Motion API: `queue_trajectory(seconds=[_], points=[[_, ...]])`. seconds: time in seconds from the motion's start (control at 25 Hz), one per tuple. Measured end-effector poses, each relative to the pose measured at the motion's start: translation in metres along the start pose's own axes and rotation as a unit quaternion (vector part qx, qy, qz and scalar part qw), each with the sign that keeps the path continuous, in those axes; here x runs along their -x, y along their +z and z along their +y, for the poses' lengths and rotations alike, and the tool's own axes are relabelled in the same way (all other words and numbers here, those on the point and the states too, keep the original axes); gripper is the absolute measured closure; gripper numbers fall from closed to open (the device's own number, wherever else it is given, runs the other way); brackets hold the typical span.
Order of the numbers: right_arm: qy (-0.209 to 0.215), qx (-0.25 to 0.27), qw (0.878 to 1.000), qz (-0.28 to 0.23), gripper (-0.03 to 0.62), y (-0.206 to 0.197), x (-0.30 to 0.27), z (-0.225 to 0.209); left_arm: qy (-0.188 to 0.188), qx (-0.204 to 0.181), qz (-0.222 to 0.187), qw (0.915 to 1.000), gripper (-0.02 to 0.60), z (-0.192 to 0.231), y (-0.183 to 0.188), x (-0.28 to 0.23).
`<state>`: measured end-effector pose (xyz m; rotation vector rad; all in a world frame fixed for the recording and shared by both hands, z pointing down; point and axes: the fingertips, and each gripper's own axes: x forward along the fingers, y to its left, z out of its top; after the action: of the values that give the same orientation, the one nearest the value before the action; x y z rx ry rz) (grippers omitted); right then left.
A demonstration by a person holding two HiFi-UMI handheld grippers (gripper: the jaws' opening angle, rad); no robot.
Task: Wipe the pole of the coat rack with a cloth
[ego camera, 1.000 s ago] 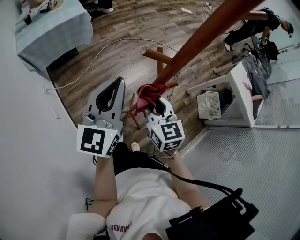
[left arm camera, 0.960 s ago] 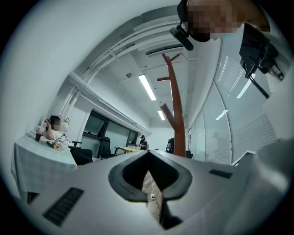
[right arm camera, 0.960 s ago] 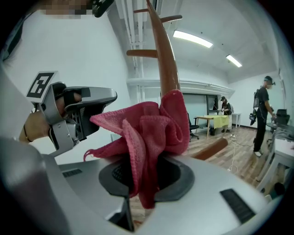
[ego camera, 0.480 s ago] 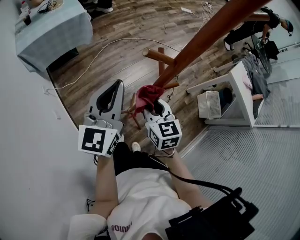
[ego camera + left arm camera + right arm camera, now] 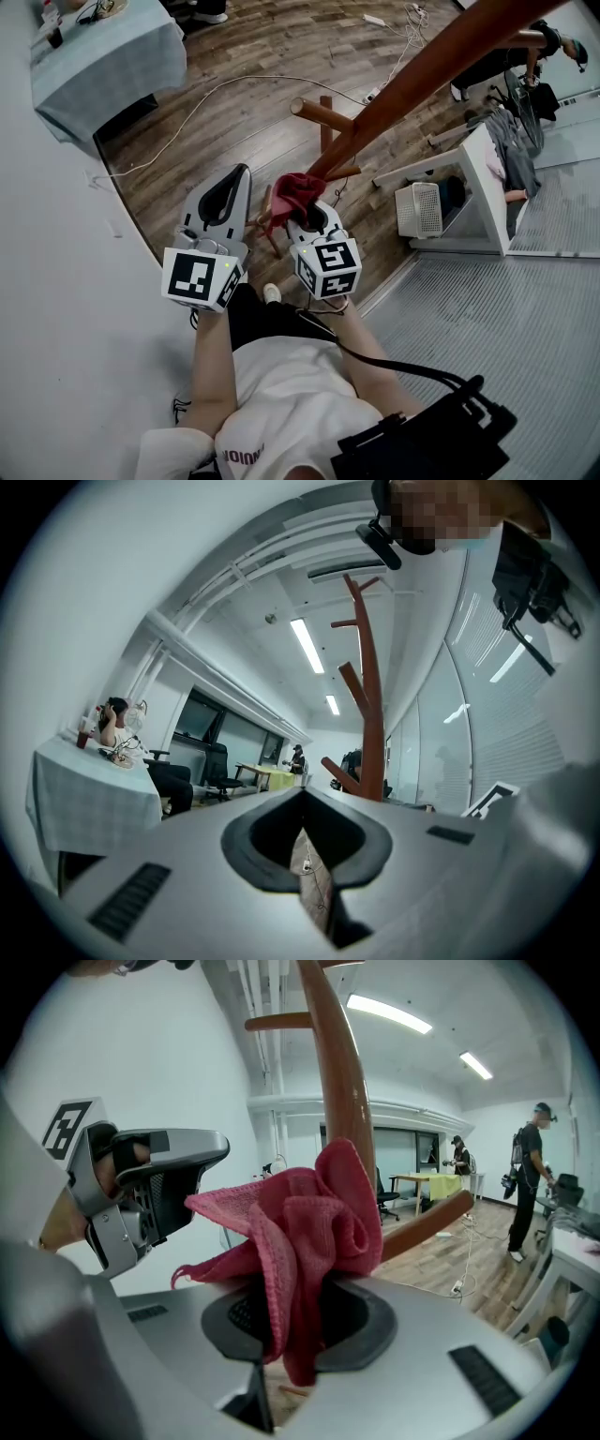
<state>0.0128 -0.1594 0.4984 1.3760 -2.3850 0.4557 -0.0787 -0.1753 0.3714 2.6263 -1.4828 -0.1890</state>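
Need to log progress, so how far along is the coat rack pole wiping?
Done: red cloth clamped in the right gripper. In hand: cloth held against the pole low down. Left: how much is wiped can't be judged; left gripper shut, empty.

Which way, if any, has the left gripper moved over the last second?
Yes, slightly. The left gripper, its fingers shut and empty, has edged right, towards the brown wooden coat-rack pole.

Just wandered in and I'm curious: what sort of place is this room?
Probably an open office or lab workroom: ceiling strip lights, an office chair by dark glass-fronted rooms, a cloth-covered table, and cables trailing over the wood-look floor.
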Motion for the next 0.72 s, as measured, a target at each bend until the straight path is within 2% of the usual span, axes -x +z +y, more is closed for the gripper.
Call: queue_trajectory(seconds=[0.6, 0.72], points=[[-0.008, 0.006, 1.000, 0.019, 0.502, -0.003, -0.002, 0.002, -0.001, 0.011, 0.020, 0.9997, 0.569, 0.002, -0.015, 0.000], [-0.006, 0.027, 0.999, 0.025, 0.502, -0.002, 0.000, 0.004, 0.002, 0.010, 0.020, 0.9997, 0.569, 0.003, -0.015, 0.001]])
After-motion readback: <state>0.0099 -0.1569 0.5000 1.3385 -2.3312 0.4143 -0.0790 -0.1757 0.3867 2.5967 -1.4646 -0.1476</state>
